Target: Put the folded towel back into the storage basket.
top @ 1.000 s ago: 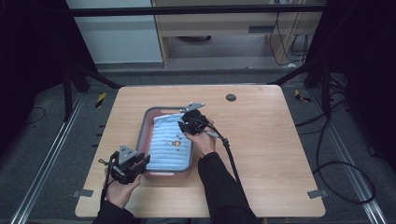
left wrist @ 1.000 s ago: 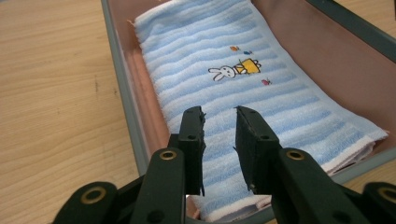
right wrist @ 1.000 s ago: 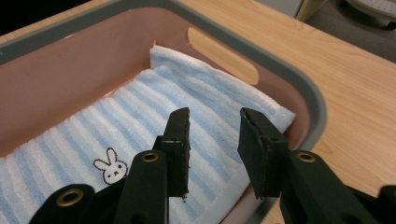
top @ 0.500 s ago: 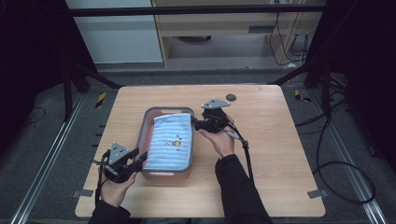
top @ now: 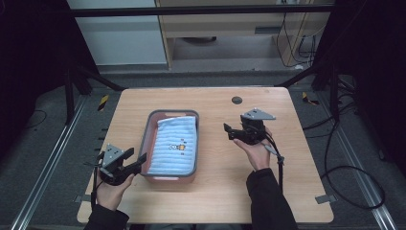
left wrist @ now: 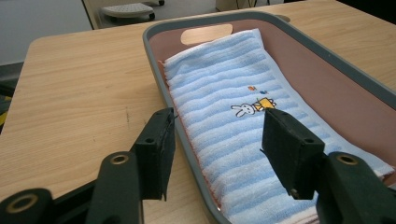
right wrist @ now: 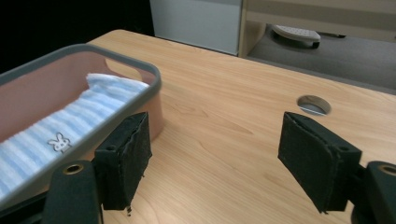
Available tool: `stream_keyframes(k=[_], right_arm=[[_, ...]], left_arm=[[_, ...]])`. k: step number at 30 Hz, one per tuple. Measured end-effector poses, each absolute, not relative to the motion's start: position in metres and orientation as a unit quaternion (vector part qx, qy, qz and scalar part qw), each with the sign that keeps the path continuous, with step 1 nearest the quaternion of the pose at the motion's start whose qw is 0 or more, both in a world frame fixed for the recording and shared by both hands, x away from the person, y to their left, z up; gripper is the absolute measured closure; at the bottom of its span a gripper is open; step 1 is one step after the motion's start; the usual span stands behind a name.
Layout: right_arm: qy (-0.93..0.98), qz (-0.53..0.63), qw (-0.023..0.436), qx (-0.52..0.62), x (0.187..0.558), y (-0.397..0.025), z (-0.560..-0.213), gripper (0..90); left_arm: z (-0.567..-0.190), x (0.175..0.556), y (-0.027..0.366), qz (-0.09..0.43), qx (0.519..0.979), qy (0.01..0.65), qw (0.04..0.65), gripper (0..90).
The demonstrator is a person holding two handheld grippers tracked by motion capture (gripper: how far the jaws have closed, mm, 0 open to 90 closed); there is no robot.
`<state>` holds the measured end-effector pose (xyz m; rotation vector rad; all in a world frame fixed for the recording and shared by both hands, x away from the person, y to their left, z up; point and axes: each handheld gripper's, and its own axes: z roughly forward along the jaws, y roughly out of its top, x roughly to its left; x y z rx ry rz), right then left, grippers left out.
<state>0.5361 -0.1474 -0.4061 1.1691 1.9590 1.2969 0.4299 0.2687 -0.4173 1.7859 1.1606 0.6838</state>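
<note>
- Table (top: 210, 201): light wood, holds everything; cable hole (top: 237, 100) near the far edge, well clear of the work.
- Basket (top: 152, 125): grey-rimmed, pinkish inside, sits left of centre with its long side running away from the person; likely parked there so both hands reach it.
- Towel (top: 173, 145): blue striped, folded, lies flat inside the basket and covers most of the floor; rabbit print (left wrist: 242, 109) faces up. Looks put away, fold intact.
- Left gripper (top: 135, 161): just beside the basket's near left corner, jaws apart, holding nothing. In the left gripper view the jaws straddle the basket's left rim, one over the table, one over the towel; my guess is it hangs there in case the basket or cloth needs a tug.
- Right gripper (top: 230, 132): over bare table right of the basket, apart from it, jaws wide, empty. Aimed back toward the basket, judging by the right gripper view.
- Judgement: placing looks done, both hands parked off the cloth.
</note>
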Motion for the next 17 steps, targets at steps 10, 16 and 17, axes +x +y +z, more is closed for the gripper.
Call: stream_keyframes(k=[10, 16, 17], right_arm=[[0.713, 0.465, 0.264, 0.455, 0.518, -0.195, -0.421, 21.4], [0.709, 0.457, 0.268, 0.466, 0.511, -0.217, -0.433, 20.8], [0.709, 0.454, 0.268, 0.469, 0.51, -0.22, -0.435, 20.8]], left_arm=[[-0.416, 0.431, 0.281, 0.282, 0.707, 0.468, 0.449, 38.3], [-0.417, 0.433, 0.289, 0.284, 0.7, 0.479, 0.447, 37.1], [-0.417, 0.434, 0.291, 0.284, 0.7, 0.48, 0.447, 37.1]])
